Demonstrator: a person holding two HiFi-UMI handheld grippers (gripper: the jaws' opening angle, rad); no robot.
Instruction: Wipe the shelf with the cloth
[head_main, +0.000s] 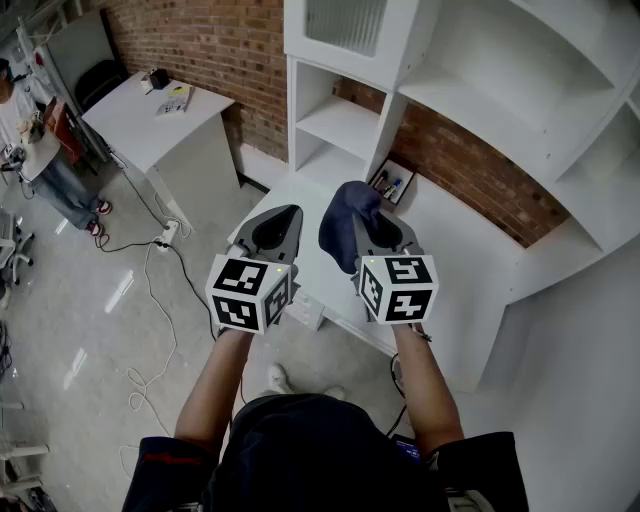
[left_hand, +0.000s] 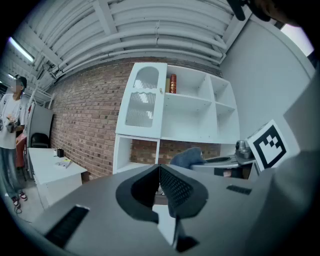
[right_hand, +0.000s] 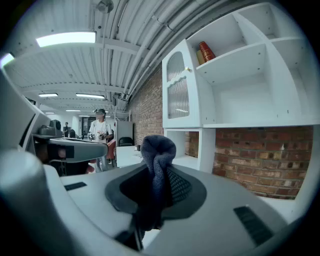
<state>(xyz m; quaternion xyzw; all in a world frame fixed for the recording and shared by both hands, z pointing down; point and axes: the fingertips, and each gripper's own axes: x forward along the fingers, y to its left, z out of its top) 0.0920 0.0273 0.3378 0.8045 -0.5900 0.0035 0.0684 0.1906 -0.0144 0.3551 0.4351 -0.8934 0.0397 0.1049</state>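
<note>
Jaws of the right gripper (right_hand: 159, 186) are closed on a dark blue, soft fabric cloth (right_hand: 158, 152), and its bunched end rises above the pads. Jaws of the left gripper (left_hand: 161, 186) are together and nothing is between them. In the head view both grippers are held side by side, the left gripper (head_main: 277, 229) just left of the right gripper (head_main: 378, 228), and the cloth (head_main: 345, 222) hangs over the right one. Beyond them stands the tall white wooden shelf unit (head_main: 352, 118) against a red brick wall (head_main: 205, 42). A reddish cylindrical container (right_hand: 206, 51) stands in an upper compartment. Far left is a white table (head_main: 150, 125), and a person (head_main: 35, 150) stands beside it.
</note>
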